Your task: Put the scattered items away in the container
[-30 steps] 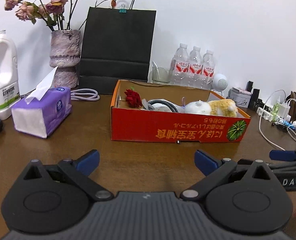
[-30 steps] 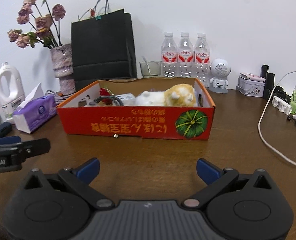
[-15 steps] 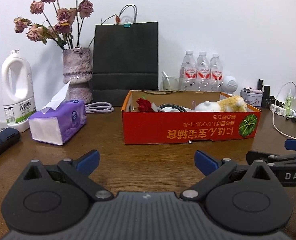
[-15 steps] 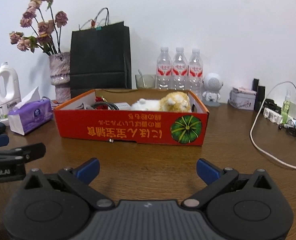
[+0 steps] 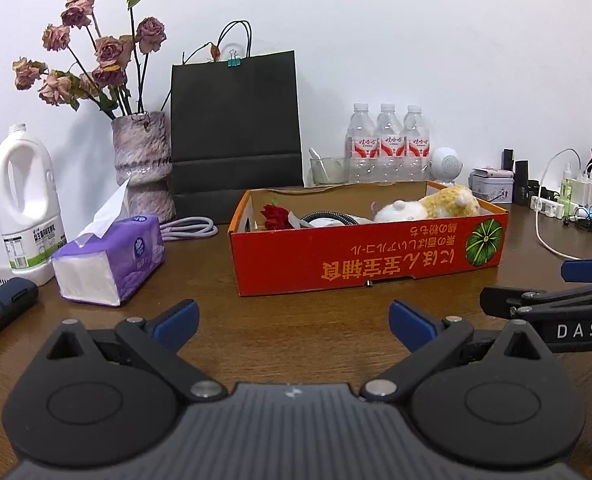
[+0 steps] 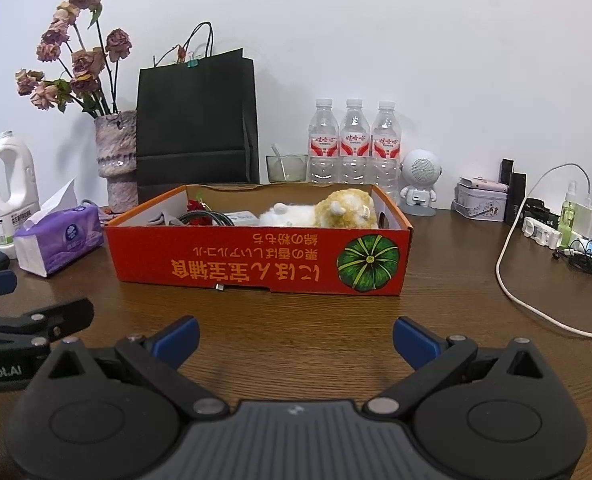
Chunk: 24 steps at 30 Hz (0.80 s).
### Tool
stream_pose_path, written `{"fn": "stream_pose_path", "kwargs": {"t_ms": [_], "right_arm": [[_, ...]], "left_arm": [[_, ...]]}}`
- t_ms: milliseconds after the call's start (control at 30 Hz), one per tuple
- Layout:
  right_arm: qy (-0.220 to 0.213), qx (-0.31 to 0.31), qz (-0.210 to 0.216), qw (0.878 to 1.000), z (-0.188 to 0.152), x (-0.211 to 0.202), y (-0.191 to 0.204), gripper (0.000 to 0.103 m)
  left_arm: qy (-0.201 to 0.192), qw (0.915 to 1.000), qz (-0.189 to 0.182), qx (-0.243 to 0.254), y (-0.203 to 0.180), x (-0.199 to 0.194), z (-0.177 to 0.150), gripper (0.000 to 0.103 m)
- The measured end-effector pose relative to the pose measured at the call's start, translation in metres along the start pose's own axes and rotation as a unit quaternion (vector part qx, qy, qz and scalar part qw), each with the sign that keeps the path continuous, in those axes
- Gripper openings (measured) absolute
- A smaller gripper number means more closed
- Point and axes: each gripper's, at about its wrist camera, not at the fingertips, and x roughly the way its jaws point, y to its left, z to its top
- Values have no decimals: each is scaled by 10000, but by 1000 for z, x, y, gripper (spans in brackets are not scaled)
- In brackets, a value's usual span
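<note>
Looks pretty much done to me: the red box [image 6: 256, 264] sits mid-table with the plush toy [image 6: 328, 210], a red rose [image 5: 275, 216] and a dark cable [image 5: 328, 215] all inside it. Both the left gripper [image 5: 292, 318] and right gripper [image 6: 296, 326] hang in front of the box, side by side, jaws wide apart and empty, probably because nothing loose is left near the box to grab

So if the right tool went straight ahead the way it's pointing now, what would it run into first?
Most likely the front wall of the red cardboard box. The right tool is open and empty, aimed across bare table at that wall; nothing lies between, though depth is hard to judge.
</note>
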Motion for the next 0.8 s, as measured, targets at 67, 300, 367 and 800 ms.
{"fn": "stream_pose_path", "kwargs": {"t_ms": [67,300,367,800], "right_arm": [[-4,-3,0,10000,0,0,0,103],[0,1,8,10000,0,0,-1,103],[-10,4,6,10000,0,0,0,103],[-13,0,3,10000,0,0,1,103]], "left_arm": [[13,10000,5,-10,1,0,0,103],[50,10000,-2,-4,1,0,0,103],[58,10000,-3,-7,1,0,0,103],[107,9999,-54,-25,3,3,0,103]]}}
